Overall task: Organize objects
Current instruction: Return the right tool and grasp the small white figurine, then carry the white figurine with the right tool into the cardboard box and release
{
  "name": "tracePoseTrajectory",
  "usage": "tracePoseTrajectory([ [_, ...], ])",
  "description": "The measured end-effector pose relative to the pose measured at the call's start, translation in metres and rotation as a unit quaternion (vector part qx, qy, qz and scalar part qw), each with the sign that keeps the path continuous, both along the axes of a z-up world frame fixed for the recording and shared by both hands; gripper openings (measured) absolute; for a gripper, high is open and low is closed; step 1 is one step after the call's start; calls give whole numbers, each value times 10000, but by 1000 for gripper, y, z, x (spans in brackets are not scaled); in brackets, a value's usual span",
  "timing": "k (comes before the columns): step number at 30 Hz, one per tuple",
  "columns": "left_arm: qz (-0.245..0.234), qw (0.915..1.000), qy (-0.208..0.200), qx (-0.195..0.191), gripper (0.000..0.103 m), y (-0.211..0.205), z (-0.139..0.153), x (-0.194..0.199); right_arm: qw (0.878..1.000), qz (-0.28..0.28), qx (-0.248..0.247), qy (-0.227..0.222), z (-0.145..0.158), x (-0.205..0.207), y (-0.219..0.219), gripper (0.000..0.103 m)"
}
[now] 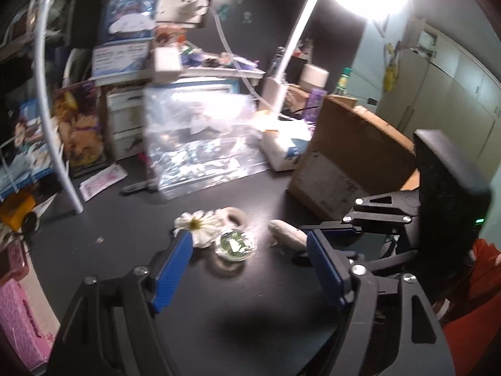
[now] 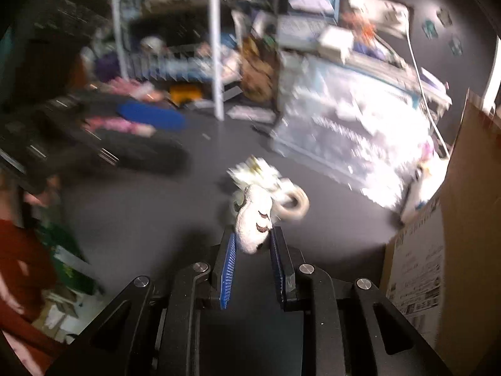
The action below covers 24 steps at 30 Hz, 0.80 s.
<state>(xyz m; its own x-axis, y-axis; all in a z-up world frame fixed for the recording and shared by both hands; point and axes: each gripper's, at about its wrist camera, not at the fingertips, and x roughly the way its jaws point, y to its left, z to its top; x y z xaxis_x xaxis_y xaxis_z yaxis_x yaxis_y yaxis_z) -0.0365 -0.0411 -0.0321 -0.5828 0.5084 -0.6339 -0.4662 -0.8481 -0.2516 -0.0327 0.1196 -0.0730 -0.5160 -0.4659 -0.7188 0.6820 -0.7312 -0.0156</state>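
Note:
On the black table lie a white daisy flower [image 1: 196, 223], a roll of tape [image 1: 232, 214], a round clear container with green inside [image 1: 235, 244] and a white plush toy [image 1: 287, 233]. My left gripper [image 1: 249, 247] is open and empty, its blue fingers either side of the container and just short of it. My right gripper [image 2: 252, 241] is shut on the white plush toy [image 2: 253, 219]; the flower [image 2: 255, 170] and tape roll [image 2: 292, 205] lie just beyond it. The right gripper's body also shows in the left wrist view, behind the toy.
A cardboard box [image 1: 350, 156] stands at the right, also in the right wrist view [image 2: 454, 219]. A clear plastic bag [image 1: 200, 138] lies behind the objects. A white pole [image 1: 53, 109], books and a pink box [image 1: 18, 319] crowd the left.

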Motion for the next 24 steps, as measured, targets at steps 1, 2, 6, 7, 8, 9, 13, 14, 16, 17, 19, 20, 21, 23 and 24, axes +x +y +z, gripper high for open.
tracePoseTrajectory([
  [1, -73, 9999, -6, 80, 59, 2, 3, 1, 9999, 104, -86, 105, 11, 6, 0, 17],
  [2, -158, 9997, -4, 172, 56, 4, 9, 2, 9996, 171, -126, 200, 18, 11, 1, 17],
  [6, -401, 9983, 168, 385, 46, 14, 33, 11, 9963, 351, -153, 768, 48, 30, 1, 17],
  [7, -430, 9981, 203, 404, 44, 17, 38, 12, 9955, 372, -169, 858, 53, 32, 3, 17],
  [8, -475, 9978, 246, 404, 41, 21, 44, 13, 9948, 400, -199, 913, 57, 33, 5, 17],
  [9, -525, 9974, 283, 415, 39, 25, 50, 13, 9943, 424, -231, 956, 61, 34, 8, 17],
  [13, -748, 9955, 363, 449, 36, 45, 68, 11, 9909, 441, -302, 1234, 79, 39, 22, 17],
  [14, -811, 9950, 365, 463, 34, 50, 72, 9, 9902, 423, -316, 1291, 83, 39, 25, 17],
  [16, -983, 9933, 381, 476, 30, 65, 79, 4, 9887, 371, -334, 1414, 91, 39, 36, 17],
  [17, -1030, 9928, 395, 461, 28, 71, 82, 2, 9881, 333, -343, 1462, 93, 39, 41, 17],
  [19, -1108, 9921, 433, 393, 28, 87, 88, -4, 9874, 231, -361, 1522, 98, 36, 54, 17],
  [20, -1165, 9915, 444, 361, 27, 96, 91, -7, 9873, 178, -379, 1533, 100, 35, 60, 17],
  [21, -1236, 9907, 452, 345, 26, 105, 94, -10, 9872, 120, -397, 1539, 103, 33, 67, 17],
  [23, -1342, 9894, 466, 305, 25, 120, 99, -17, 9871, 6, -407, 1552, 106, 29, 80, 17],
  [24, -1387, 9888, 473, 292, 25, 126, 101, -19, 9869, -67, -417, 1557, 108, 27, 88, 17],
])
